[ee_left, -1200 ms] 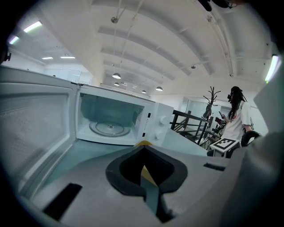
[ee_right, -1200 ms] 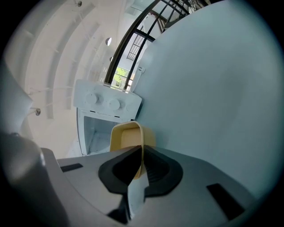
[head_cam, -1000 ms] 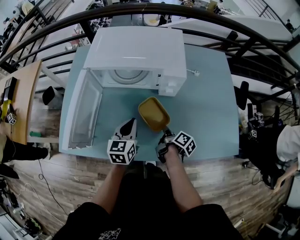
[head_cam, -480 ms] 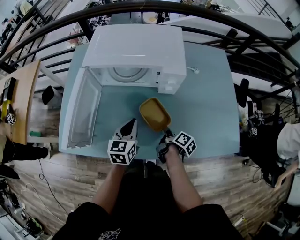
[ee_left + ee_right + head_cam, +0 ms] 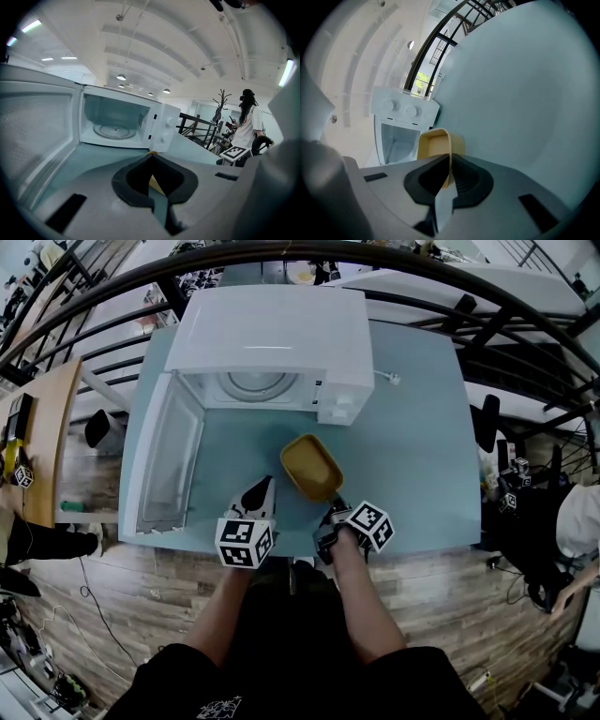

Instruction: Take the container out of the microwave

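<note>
The yellow container (image 5: 311, 468) rests on the blue table (image 5: 412, 446) in front of the white microwave (image 5: 267, 334). The microwave's door (image 5: 169, 460) hangs open to the left, and the glass turntable (image 5: 258, 385) inside is bare. My right gripper (image 5: 335, 507) is shut on the container's near rim; in the right gripper view the rim (image 5: 436, 145) runs between the closed jaws of the right gripper (image 5: 449, 159). My left gripper (image 5: 261, 491) is shut on nothing, just left of the container. In the left gripper view a yellow sliver of the container (image 5: 157, 183) shows behind the left gripper (image 5: 151, 157).
The table's front edge (image 5: 309, 554) lies right under both grippers. The open door takes up the table's left side. A black railing (image 5: 469, 310) curves behind the microwave. A wooden table (image 5: 37, 427) stands at the far left. A person (image 5: 246, 124) stands far off to the right.
</note>
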`<state>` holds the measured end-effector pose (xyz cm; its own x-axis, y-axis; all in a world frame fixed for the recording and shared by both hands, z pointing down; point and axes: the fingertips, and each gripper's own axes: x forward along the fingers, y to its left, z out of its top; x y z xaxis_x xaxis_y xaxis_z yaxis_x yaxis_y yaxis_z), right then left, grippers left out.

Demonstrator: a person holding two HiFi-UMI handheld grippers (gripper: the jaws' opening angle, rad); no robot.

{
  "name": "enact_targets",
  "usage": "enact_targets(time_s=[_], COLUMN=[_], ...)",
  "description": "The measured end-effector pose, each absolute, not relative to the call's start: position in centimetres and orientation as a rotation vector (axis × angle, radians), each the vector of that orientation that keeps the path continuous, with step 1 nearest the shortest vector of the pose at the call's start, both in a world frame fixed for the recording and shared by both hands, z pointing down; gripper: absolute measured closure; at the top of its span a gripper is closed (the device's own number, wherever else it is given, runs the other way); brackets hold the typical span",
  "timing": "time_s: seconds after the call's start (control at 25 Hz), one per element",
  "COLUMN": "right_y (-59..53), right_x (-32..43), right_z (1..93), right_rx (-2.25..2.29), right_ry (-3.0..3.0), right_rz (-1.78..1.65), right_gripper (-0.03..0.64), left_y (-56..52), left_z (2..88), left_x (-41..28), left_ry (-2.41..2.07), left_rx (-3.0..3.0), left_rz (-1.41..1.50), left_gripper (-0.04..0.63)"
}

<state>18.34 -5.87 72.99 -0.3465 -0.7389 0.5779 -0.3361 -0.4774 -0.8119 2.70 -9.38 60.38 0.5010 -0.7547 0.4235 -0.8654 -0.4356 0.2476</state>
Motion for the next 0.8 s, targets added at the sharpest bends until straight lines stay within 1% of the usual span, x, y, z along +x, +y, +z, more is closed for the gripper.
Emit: enact_targets(time_s=[0.8], right_y=[-6.34], right_x=[18.24], right_z=[72.74], right_rx=[-1.573], right_ry=[1.415], right_rz=[-1.888], right_gripper=[0.592], left_y=[-9.71], left_z=[59.91], left_x=[2.55], left_ry=[-1.344], left_rx=[2.322], left_rz=[0.352], left_gripper=[0.588])
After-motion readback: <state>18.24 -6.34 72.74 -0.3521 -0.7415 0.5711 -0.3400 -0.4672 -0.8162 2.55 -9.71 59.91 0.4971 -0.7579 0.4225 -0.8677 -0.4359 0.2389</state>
